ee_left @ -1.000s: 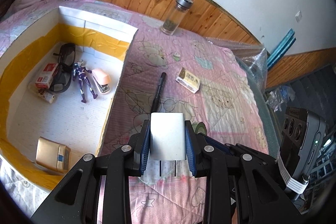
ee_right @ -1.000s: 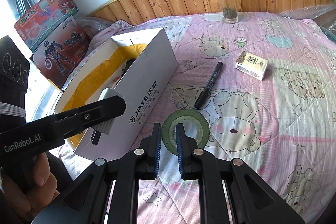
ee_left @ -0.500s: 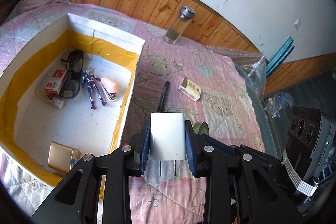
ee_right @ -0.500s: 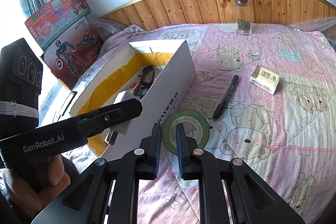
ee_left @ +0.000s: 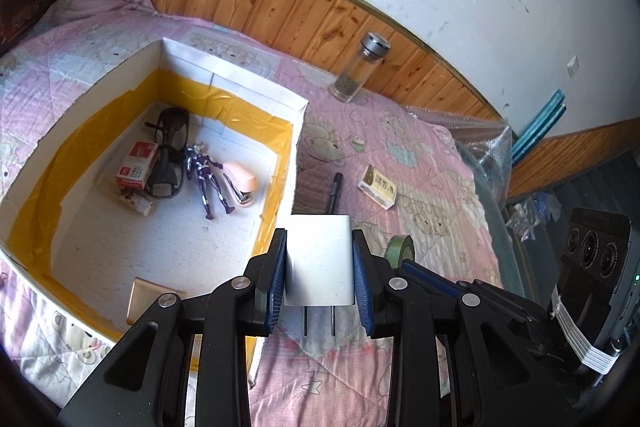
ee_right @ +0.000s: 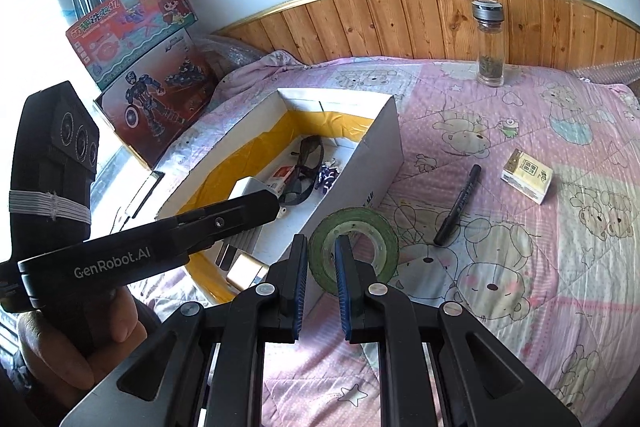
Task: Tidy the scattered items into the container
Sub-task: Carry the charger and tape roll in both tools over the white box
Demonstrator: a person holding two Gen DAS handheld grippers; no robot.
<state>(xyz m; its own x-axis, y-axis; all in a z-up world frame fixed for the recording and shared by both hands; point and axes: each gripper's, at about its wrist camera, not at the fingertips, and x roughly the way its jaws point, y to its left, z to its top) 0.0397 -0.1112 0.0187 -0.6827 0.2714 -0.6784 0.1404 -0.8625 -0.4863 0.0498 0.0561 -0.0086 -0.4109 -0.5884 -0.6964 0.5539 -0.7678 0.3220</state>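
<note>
My left gripper (ee_left: 320,259) is shut on a white plug charger (ee_left: 319,255), held above the right wall of the white box with yellow tape (ee_left: 296,131). My right gripper (ee_right: 322,251) is shut on the rim of a green tape roll (ee_right: 360,227), held up beside the box's (ee_right: 376,163) outer wall. The box holds sunglasses (ee_left: 168,155), a purple figure (ee_left: 208,179), a pink stapler (ee_left: 240,181), a red-white pack (ee_left: 136,163) and a gold case (ee_left: 152,301). A black marker (ee_right: 458,205) and a small yellow-white box (ee_right: 528,175) lie on the pink quilt.
A glass bottle with a metal lid (ee_right: 489,43) stands by the wooden headboard. Toy boxes (ee_right: 144,67) lean at the bed's far left. Bubble wrap (ee_left: 480,135) lies at the bed's right edge. The left gripper's body (ee_right: 140,247) reaches over the box.
Both grippers have risen and pulled back, so the box and bed look smaller. The left gripper with the charger has shifted toward the box. The tape roll has lifted off the quilt.
</note>
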